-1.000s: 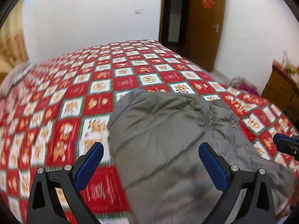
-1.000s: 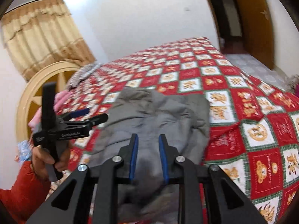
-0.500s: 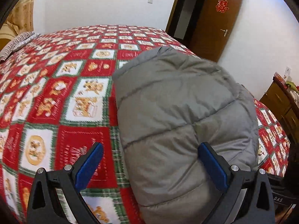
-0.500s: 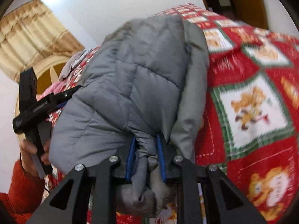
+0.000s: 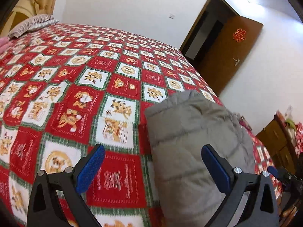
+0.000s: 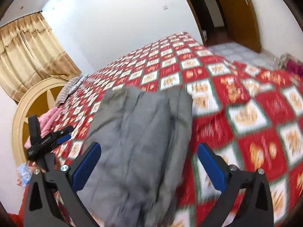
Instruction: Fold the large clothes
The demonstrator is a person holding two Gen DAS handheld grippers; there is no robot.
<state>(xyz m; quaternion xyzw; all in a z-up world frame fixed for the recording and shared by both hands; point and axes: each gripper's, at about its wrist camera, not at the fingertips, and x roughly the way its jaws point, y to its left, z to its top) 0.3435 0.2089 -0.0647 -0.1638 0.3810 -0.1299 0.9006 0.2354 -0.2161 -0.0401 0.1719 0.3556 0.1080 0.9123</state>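
Observation:
A grey padded jacket [image 5: 198,141] lies folded in a thick bundle on the red checked bedspread [image 5: 75,75]. My left gripper [image 5: 152,149] is open above the bedspread; the jacket's left edge reaches between its blue pads without touching them. My right gripper [image 6: 148,147] hovers over the jacket [image 6: 136,141] and its jaws are opening; the cloth lies below and between the pads, which do not press on it. The left gripper [image 6: 49,140] also shows at the left of the right wrist view, held by a hand. The right gripper's tip [image 5: 280,174] peeks in beside the jacket.
The bedspread [image 6: 246,94] covers a large bed. A striped pillow [image 5: 32,22] and pink cloth [image 6: 49,121] lie by the round headboard [image 6: 32,98]. A brown door [image 5: 227,56] and a wooden dresser [image 5: 274,138] stand past the bed's far side.
The right gripper was shut on a fold of the jacket and has let it go, jaws now wide. The lifted jacket has dropped onto the bed. The left gripper rolled and shifted sideways.

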